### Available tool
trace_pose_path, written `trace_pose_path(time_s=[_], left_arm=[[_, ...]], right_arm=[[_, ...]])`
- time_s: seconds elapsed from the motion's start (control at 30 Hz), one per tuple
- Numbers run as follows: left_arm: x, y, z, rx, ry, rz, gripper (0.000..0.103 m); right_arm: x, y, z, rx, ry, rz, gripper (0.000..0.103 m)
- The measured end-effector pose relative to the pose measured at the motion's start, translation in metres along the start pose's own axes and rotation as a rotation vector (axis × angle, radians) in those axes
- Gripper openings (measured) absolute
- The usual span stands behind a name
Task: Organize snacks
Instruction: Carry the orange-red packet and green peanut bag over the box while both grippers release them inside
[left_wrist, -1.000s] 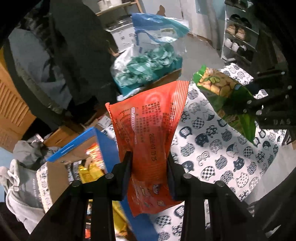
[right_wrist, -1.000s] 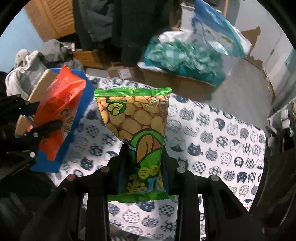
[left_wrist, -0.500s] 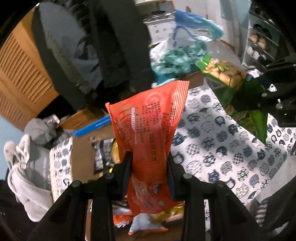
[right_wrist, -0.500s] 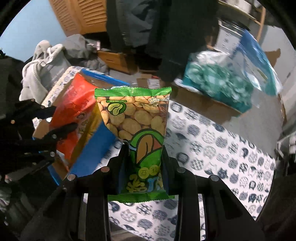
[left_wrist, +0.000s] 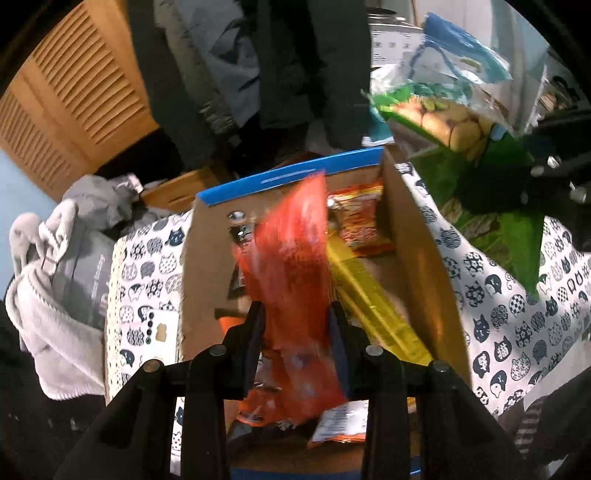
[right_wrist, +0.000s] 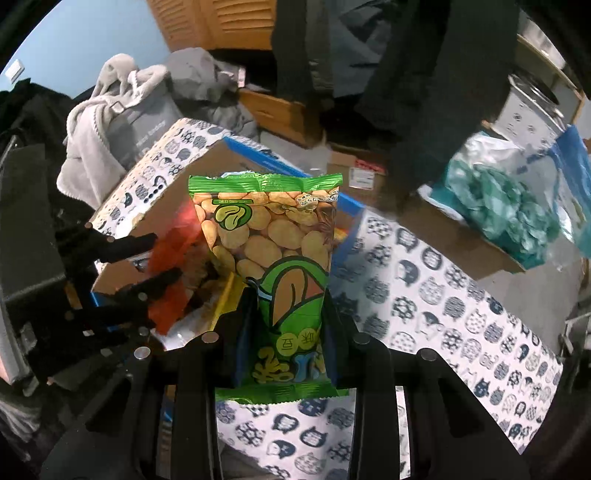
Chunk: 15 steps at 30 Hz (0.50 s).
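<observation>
Now the left gripper (left_wrist: 295, 325) hangs over the open brown cardboard box with a blue rim (left_wrist: 417, 236), where a second ago it was beside it above the cat-print tablecloth (left_wrist: 509, 314). Its fingers, clamped on the orange foil snack packet (left_wrist: 291, 266) half a second ago, stand slightly apart, and the packet blurs between them, so I cannot tell whether it is gripped. Other orange and yellow packets lie inside the box. To the right, the right gripper (right_wrist: 288, 328) stays clamped on the green broad-bean snack bag (right_wrist: 269, 236), upright, near the box's right wall.
</observation>
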<state>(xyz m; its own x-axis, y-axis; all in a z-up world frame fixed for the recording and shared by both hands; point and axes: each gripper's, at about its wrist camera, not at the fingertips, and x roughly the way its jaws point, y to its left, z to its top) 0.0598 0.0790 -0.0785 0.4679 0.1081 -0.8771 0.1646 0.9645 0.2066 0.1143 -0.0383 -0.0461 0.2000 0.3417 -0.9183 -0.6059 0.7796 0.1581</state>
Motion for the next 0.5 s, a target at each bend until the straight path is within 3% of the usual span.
trace_pose_path(time_s=[0.03, 0.13, 0.27, 0.33, 0.5], left_arm=[[0.000, 0.004, -0.001, -0.014, -0.001, -0.008, 0.038], [-0.003, 0.015, -0.004, -0.055, -0.010, -0.027, 0.062], [-0.011, 0.025, -0.011, -0.075, -0.025, 0.002, 0.069], [-0.015, 0.030, -0.013, -0.089, -0.034, -0.003, 0.073], [-0.025, 0.032, -0.014, -0.077, -0.065, 0.027, 0.081]], right_arm=[[0.003, 0.003, 0.002, -0.001, 0.004, 0.005, 0.031], [0.013, 0.013, 0.008, -0.006, 0.021, 0.022, 0.031], [0.019, 0.024, 0.016, -0.015, 0.018, 0.053, 0.033], [0.020, 0.028, 0.017, -0.018, 0.020, 0.056, 0.043], [0.012, 0.029, 0.013, -0.021, 0.004, 0.038, 0.046]])
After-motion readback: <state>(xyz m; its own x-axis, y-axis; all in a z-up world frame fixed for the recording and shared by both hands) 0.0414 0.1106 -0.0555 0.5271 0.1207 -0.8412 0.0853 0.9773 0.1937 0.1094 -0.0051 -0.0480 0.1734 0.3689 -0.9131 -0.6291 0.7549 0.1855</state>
